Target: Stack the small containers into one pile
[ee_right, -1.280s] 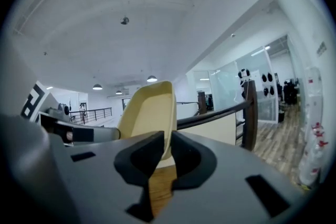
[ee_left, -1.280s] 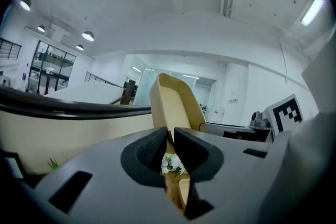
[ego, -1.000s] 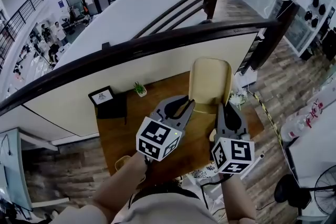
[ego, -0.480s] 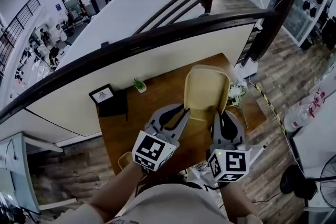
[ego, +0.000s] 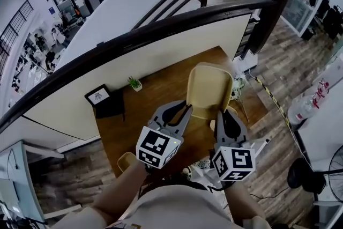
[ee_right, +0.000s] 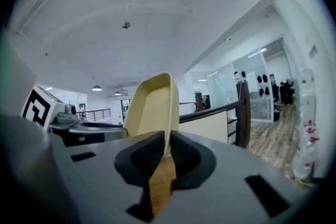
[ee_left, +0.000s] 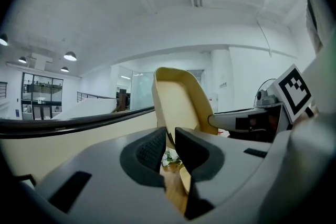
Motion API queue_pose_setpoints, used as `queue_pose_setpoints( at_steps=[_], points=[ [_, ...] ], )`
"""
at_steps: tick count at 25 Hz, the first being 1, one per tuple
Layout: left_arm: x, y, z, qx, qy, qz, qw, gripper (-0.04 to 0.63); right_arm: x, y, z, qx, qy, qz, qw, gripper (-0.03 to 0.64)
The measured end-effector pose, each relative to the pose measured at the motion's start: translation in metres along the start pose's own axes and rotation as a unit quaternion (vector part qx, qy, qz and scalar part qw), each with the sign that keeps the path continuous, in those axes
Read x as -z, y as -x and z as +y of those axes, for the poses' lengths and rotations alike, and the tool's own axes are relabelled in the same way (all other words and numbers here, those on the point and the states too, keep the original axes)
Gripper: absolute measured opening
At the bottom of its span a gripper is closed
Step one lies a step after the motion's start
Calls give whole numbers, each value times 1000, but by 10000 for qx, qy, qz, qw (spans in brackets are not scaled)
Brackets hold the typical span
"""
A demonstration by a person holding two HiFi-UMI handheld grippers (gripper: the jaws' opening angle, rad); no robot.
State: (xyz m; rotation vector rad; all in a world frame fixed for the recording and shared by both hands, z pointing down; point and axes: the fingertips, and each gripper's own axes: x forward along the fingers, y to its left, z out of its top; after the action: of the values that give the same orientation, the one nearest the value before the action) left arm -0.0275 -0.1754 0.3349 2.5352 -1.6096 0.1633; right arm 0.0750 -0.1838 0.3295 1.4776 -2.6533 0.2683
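— where's the tan container (ego: 210,89)?
— i've got it above the wooden table (ego: 134,115), left gripper (ego: 181,111) and right gripper (ego: 224,115) each pinched narrow on a rim. i'd lower both evenly, no twisting.

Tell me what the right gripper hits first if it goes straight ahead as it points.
The beige container clamped in the right gripper; beyond it, probably the railed wall, depth unclear.

1. The tan container (ego: 210,86) has come lower; its far end now lies inside the table's (ego: 150,107) back edge.
2. The left gripper (ego: 184,109) and right gripper (ego: 222,115) have sunk with it, toward the person.
3. The potted plant (ego: 134,83) shows further up and left.
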Motion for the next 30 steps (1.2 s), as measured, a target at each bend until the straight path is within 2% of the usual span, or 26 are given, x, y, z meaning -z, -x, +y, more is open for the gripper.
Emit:
queue_pose_setpoints(
  at_steps=[5, 8, 11, 15, 20, 27, 30],
  points=[
    [11, -29, -24, 312, 235, 197, 9990, 51, 18, 9, -37, 375, -287, 241, 9986, 38],
    [31, -52, -38, 425, 218, 489, 9977, 49, 35, 13, -60, 607, -444, 455, 9961, 37],
    [57, -76, -50, 509, 314, 909, 9941, 48, 58, 19, -83, 786, -924, 703, 9901, 35],
    [92, -103, -66, 725, 888, 1443, 9829, 35, 97, 23, -112, 1064, -1249, 1066, 9807, 35],
    [137, -130, -79, 810, 1093, 1959, 9712, 28, 147, 23, -137, 1339, -1523, 1542, 9670, 37],
    [205, -155, -79, 705, 1515, 2663, 9493, 21, 222, 10, -158, 1439, -2547, 2075, 9335, 31],
    [238, -162, -75, 656, 1703, 2955, 9377, 21, 250, 2, -163, 1483, -2747, 2279, 9223, 29]
  ],
)
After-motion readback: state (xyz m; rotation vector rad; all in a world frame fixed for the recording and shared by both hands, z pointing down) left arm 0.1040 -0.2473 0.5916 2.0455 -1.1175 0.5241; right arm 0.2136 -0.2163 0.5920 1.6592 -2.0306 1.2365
